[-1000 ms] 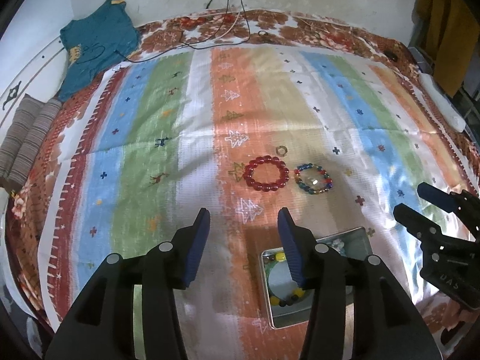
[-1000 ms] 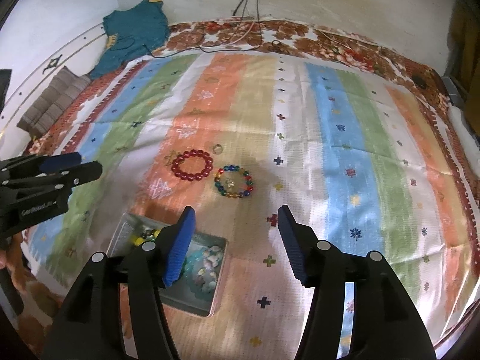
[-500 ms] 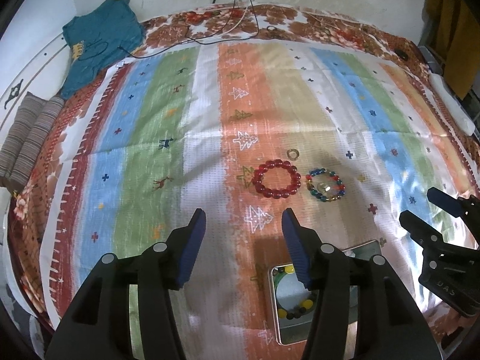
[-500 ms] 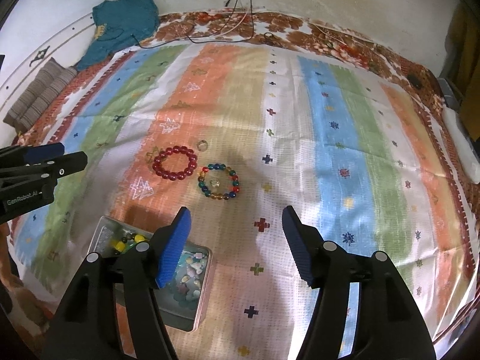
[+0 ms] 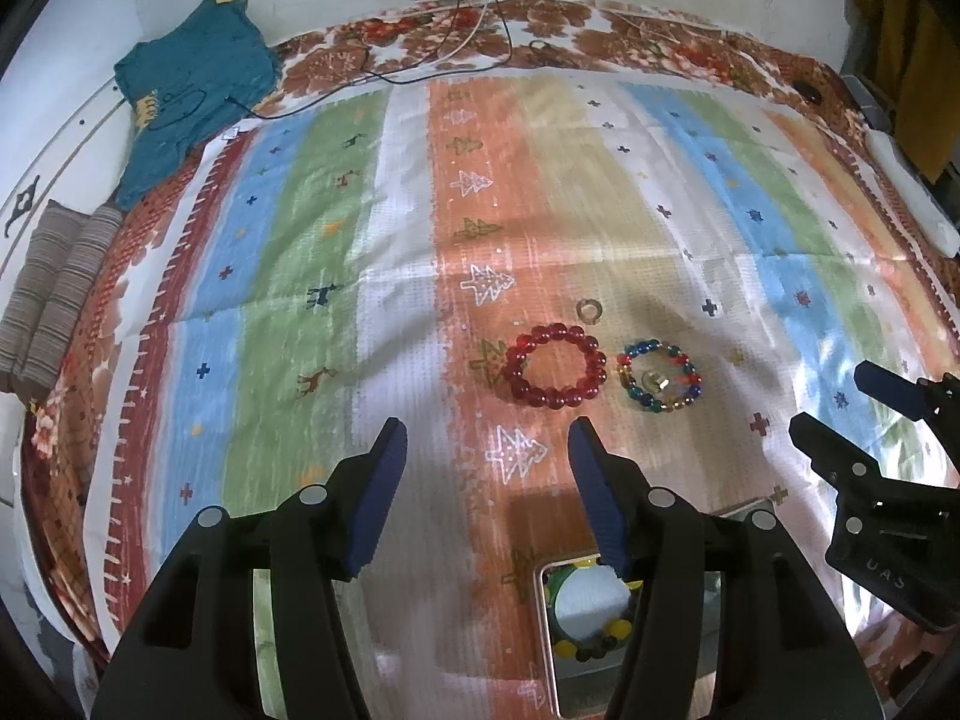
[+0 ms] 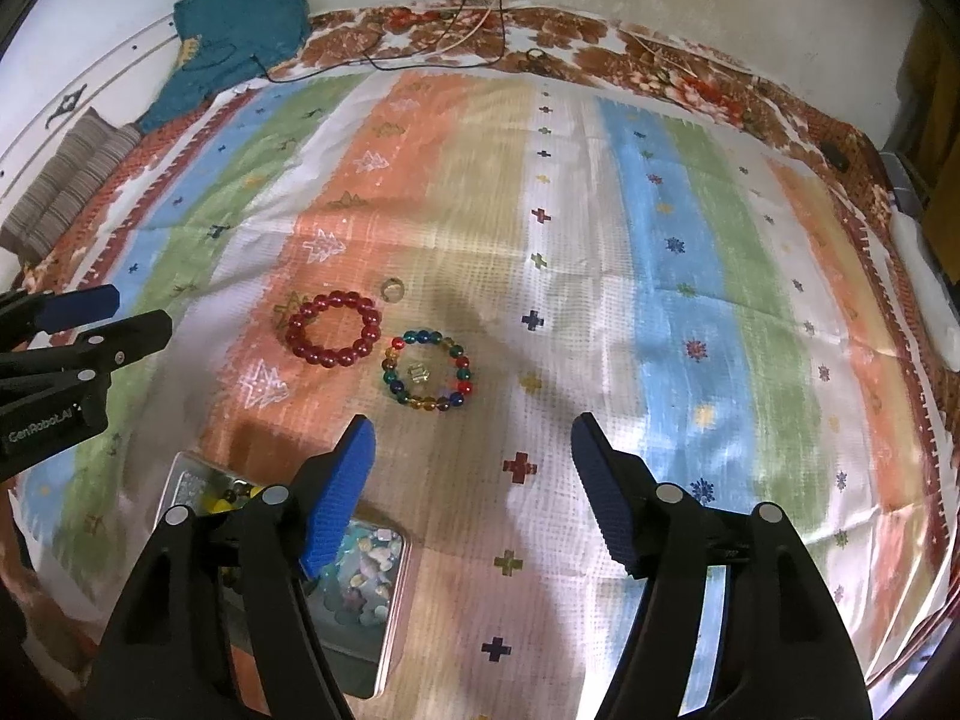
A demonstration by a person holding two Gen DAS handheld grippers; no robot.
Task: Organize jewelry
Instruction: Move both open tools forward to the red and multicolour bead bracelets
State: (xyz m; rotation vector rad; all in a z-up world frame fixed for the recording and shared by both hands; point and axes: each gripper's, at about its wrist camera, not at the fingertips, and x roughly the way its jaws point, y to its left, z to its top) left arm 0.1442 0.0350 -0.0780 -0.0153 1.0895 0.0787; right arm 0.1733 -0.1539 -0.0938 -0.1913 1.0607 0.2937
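Left wrist: red bracelet (image 5: 555, 366) beyond gripper (image 5: 487, 447)

Looks like a home bedroom: bed with a striped blanket (image 5: 336, 276), floral sheet (image 5: 540, 30), teal shirt (image 5: 192, 90) tossed by the wall.

A striped cloth (image 5: 300, 276) in green, blue, orange and white bands covered most of both frames, over a brown floral bedspread (image 5: 570, 18) showing along the top edge. A teal garment (image 5: 192, 84) lay crumpled at the upper left, with thin cables (image 5: 456, 60) trailing beside it from the wall. A striped grey folded cloth (image 5: 54, 294) sat at the left edge.
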